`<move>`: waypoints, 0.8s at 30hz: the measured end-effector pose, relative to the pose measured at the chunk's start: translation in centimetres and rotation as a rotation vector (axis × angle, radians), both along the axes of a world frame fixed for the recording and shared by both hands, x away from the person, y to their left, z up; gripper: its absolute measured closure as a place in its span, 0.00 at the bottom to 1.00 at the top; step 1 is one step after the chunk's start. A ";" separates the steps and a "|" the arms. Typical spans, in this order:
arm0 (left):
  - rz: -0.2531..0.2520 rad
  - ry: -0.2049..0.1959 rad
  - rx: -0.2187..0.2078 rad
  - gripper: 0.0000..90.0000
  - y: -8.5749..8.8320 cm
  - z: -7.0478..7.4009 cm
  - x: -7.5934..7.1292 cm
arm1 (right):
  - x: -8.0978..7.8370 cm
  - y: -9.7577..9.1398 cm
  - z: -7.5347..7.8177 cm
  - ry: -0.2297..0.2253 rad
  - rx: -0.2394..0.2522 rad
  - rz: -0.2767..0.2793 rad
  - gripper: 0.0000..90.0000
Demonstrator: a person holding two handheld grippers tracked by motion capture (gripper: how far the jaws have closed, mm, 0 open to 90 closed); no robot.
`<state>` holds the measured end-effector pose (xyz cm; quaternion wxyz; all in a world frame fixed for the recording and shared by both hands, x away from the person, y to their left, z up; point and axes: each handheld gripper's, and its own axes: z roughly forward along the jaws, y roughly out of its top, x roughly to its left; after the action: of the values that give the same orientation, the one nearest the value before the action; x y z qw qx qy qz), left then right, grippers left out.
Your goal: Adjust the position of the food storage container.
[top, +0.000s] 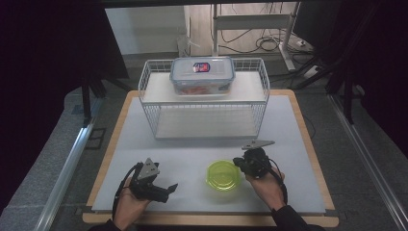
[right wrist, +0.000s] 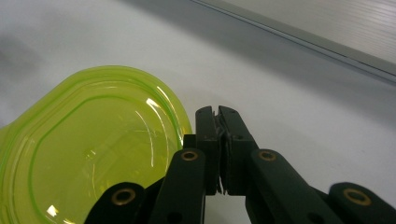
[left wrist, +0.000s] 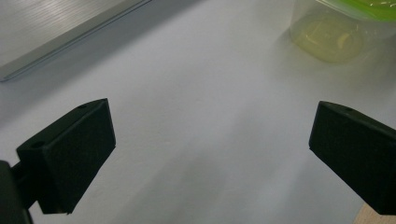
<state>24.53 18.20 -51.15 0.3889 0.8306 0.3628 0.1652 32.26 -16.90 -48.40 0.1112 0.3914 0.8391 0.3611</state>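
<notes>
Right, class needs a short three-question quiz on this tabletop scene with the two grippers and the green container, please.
1. True or false: the right gripper has its jaws together beside the green-lidded container.
2. Where does the clear lidded box stand? A) on the top shelf of the white wire rack B) on the table in front of the rack C) on the rack's lower shelf
3. Fill in: the left gripper has its jaws ____ over bare table.

Key: 1 true; 2 A; 3 open.
</notes>
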 end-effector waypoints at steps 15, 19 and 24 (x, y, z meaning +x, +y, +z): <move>-0.001 -0.014 0.003 0.02 0.2 -0.3 -0.3 | 0.3 -2.8 0.7 -0.054 0.002 -0.032 0.78; -0.003 -0.018 0.009 0.02 0.3 -0.4 -0.2 | -0.1 -4.0 0.9 -0.066 0.016 -0.044 0.72; -0.002 -0.026 0.020 0.02 0.2 -0.6 -0.3 | -0.7 -5.5 1.0 -0.068 0.015 -0.045 0.60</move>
<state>24.24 18.40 -51.77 0.3854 0.8326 0.3552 0.1790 31.56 -22.37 -47.39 0.1447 0.3985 0.8232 0.3777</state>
